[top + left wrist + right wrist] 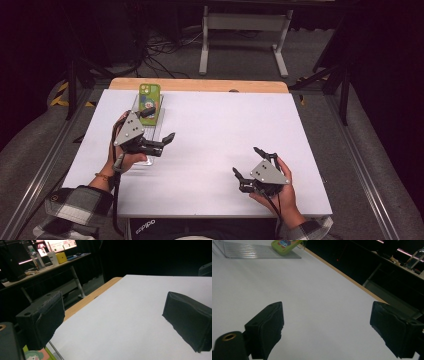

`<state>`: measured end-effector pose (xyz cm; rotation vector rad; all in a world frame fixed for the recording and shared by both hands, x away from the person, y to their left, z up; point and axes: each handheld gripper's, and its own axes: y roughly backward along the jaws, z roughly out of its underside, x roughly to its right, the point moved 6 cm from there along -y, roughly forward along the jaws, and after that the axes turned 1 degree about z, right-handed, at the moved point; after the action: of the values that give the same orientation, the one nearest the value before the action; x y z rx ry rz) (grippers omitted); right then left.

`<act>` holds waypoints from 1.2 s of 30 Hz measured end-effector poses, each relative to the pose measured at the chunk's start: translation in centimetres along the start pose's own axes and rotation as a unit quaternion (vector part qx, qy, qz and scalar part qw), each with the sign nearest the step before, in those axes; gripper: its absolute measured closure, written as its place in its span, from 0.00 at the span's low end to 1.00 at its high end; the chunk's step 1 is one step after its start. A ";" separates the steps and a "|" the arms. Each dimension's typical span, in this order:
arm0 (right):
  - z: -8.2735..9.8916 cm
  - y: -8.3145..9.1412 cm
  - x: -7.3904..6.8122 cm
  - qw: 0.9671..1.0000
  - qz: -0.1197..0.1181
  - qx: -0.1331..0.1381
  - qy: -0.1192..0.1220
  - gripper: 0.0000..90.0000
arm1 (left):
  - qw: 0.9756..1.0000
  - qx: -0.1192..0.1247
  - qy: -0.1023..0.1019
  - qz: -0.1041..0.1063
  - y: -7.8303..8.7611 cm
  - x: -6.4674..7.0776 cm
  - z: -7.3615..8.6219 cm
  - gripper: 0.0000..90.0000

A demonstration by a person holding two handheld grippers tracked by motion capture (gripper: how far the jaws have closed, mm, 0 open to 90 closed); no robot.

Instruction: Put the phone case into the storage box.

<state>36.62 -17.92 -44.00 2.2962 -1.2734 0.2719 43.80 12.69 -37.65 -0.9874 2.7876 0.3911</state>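
We have the white table in front of us, with a strip of bare wood along its far edge. On its far left part lies a clear, ribbed stand, and a green phone with a cartoon case leans on it, its top end toward the far edge.

Our left hand-held gripper hovers just beside the near end of the phone, turned so its jaws point rightward across the table. They stand wide apart and hold nothing; in the left gripper view we see bare table between them, and a corner of the green case at the bottom left edge.

Our right hand-held gripper hangs over the near right of the table, well apart from the phone. Its jaws are also spread wide and empty. In the right gripper view the phone and the stand lie far off at the top left.

We judge this to be the approach step: nothing is gripped yet, and the left side is nearest the work. The next move calls for turning the left jaws toward the phone so they straddle its long edges, then closing gently, since a leaning phone could slide off the smooth stand if nudged.
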 end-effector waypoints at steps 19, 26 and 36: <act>-0.5 0.3 0.1 1.000 -0.005 0.014 -0.015 0.14 | 1.000 -0.005 -0.011 0.001 1.8 1.5 0.9 0.05; -0.6 0.4 0.1 1.000 -0.006 0.017 -0.017 0.14 | 1.000 -0.006 -0.016 0.004 2.2 2.2 1.4 0.06; -0.6 0.4 0.2 1.000 -0.006 0.019 -0.019 0.14 | 1.000 -0.010 -0.022 0.011 3.0 3.0 1.9 0.06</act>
<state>36.41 -17.97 -43.23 2.3517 -1.2825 0.2500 39.71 13.68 -39.57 -0.9425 2.7627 0.4389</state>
